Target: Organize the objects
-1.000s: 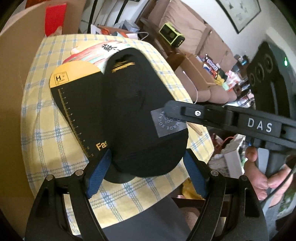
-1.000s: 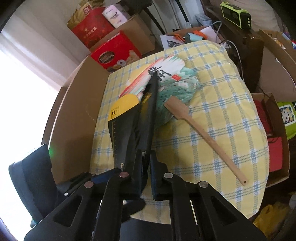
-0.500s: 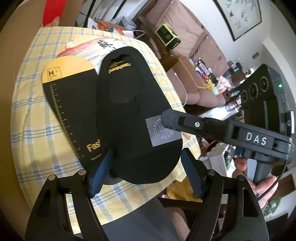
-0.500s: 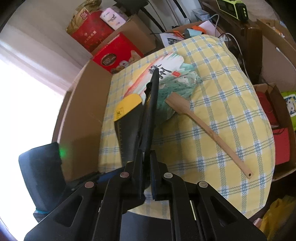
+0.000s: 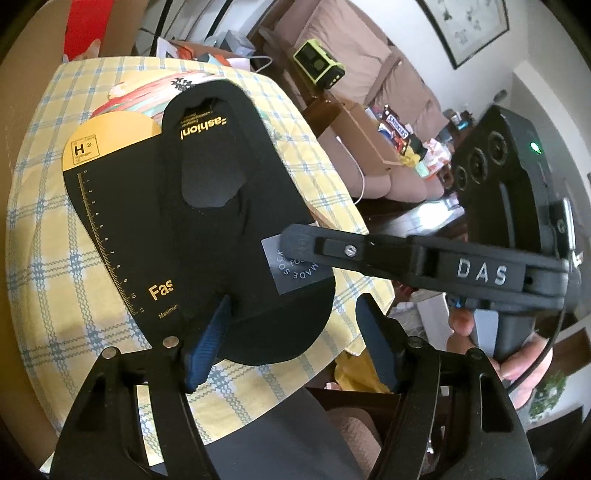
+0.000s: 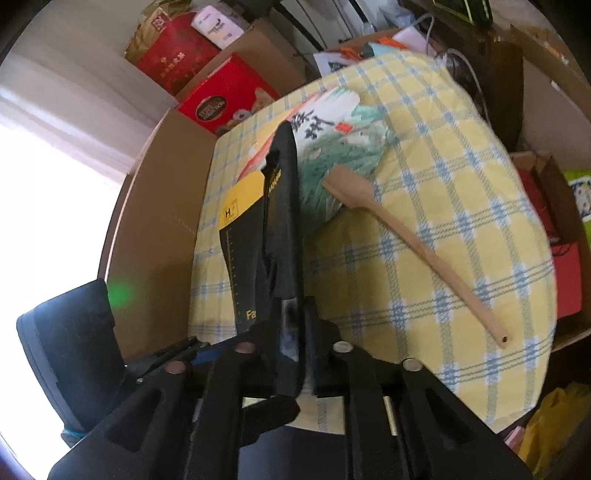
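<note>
Yellow-and-blue check cloth on the desk (image 6: 461, 206), cartons and a sofa around it. Black sock (image 5: 236, 221) on its card sits over a second black-and-yellow card (image 5: 110, 221), a painted fan (image 6: 343, 147) behind. My left fingers (image 5: 295, 332) are closing, sock heel between them, not pinched. My right fingers (image 6: 299, 332) are opening, sock edge in the gap. Text: "Fashion", "H", "DAS".

Surface covered by yellow-and-blue checked cloth (image 6: 461, 206). Cardboard panel (image 6: 159, 221) upright along its left edge. Red boxes (image 6: 225, 96) stacked past the far-left corner. Green-and-black device (image 5: 319, 68) on dark furniture beyond the far edge; brown sofa (image 5: 388, 96) and framed picture (image 5: 469, 26) behind.
</note>
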